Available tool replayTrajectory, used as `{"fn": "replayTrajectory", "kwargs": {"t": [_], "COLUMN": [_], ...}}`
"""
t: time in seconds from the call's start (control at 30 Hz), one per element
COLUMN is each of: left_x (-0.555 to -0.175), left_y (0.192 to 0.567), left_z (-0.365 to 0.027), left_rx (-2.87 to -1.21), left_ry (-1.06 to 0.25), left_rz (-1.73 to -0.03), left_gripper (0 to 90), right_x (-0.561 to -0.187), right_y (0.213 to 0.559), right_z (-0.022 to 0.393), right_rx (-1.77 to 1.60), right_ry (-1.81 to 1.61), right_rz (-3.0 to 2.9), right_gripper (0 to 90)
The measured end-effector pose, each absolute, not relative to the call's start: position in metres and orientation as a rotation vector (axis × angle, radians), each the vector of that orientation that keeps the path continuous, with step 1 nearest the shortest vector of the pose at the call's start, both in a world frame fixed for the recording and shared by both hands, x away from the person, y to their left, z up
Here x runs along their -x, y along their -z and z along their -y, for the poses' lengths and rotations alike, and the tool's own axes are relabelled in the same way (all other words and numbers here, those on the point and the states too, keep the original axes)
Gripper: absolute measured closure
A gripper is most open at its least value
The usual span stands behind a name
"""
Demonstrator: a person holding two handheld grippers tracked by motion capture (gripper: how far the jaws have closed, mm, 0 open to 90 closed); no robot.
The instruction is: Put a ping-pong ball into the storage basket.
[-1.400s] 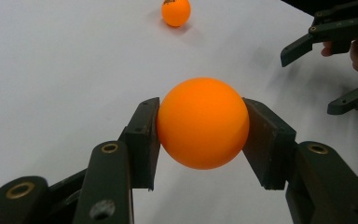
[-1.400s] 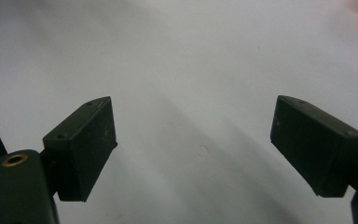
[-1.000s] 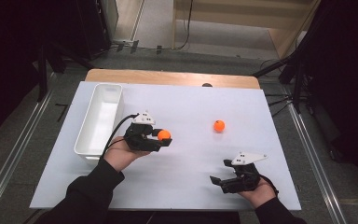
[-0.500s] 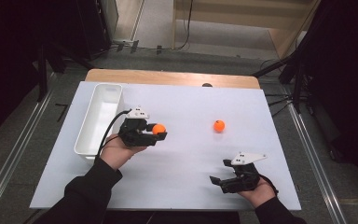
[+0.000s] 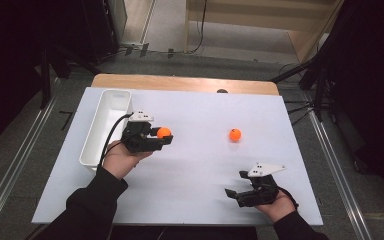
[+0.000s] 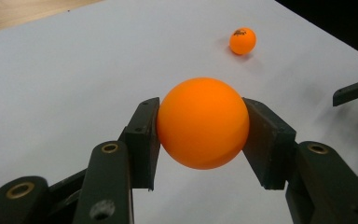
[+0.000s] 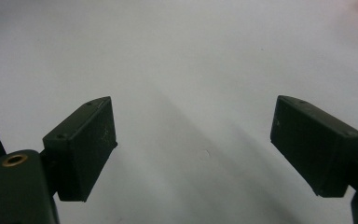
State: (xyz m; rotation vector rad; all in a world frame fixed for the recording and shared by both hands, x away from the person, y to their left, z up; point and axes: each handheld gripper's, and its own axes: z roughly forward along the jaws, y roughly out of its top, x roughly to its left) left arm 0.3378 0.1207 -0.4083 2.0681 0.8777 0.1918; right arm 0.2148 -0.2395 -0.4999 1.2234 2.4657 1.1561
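Note:
My left gripper (image 5: 163, 136) is shut on an orange ball (image 5: 163, 132), held above the white table sheet just right of the white bin (image 5: 96, 141). In the left gripper view both pads press the sides of that ball (image 6: 203, 122), and my left gripper (image 6: 201, 135) points across the sheet. A second orange ball (image 5: 235, 134) lies loose on the sheet toward the right, and the same ball (image 6: 242, 40) shows far off in the left gripper view. My right gripper (image 5: 234, 191) rests low near the front right edge, open, with nothing between its pads (image 7: 81, 144).
The long white bin stands along the sheet's left side and looks empty. A wooden table edge (image 5: 180, 82) runs behind the white sheet (image 5: 200, 165). Dark floor and metal rails (image 5: 10, 170) flank the table.
My left gripper has carried the orange ball a little to the left and back, toward the bin. The right gripper and the loose ball have stayed put.

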Motion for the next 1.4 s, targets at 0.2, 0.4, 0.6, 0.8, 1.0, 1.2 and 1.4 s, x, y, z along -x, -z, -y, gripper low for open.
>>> {"fn": "replayTrajectory", "kwargs": {"t": [0.2,0.4,0.6,0.8,1.0,1.2,1.4], "left_x": [-0.339,-0.342,-0.346,-0.348,-0.350,-0.353,-0.355], "left_y": [0.404,0.403,0.399,0.397,0.394,0.390,0.388], "left_z": [-0.125,-0.131,-0.139,-0.145,-0.150,-0.160,-0.166], "left_rx": [-2.076,-2.086,-2.076,-2.075,-2.078,-2.068,-2.048], "left_ry": [-0.234,-0.262,-0.269,-0.282,-0.303,-0.315,-0.314], "left_rz": [-0.889,-0.917,-0.941,-0.957,-0.970,-0.993,-1.024], "left_gripper": [51.1,51.0,51.0,51.0,51.0,51.0,51.0], "right_x": [-0.215,-0.215,-0.215,-0.215,-0.215,-0.215,-0.215], "right_y": [0.500,0.500,0.500,0.500,0.500,0.500,0.500], "right_z": [0.239,0.239,0.239,0.239,0.239,0.239,0.239], "right_rx": [-1.225,-1.231,-1.230,-1.226,-1.228,-1.229,-1.226], "right_ry": [-1.157,-1.153,-1.154,-1.151,-1.150,-1.150,-1.150], "right_rz": [-2.462,-2.464,-2.463,-2.469,-2.465,-2.466,-2.467], "right_gripper": [12.8,12.7,12.7,12.7,12.7,12.7,12.7]}}
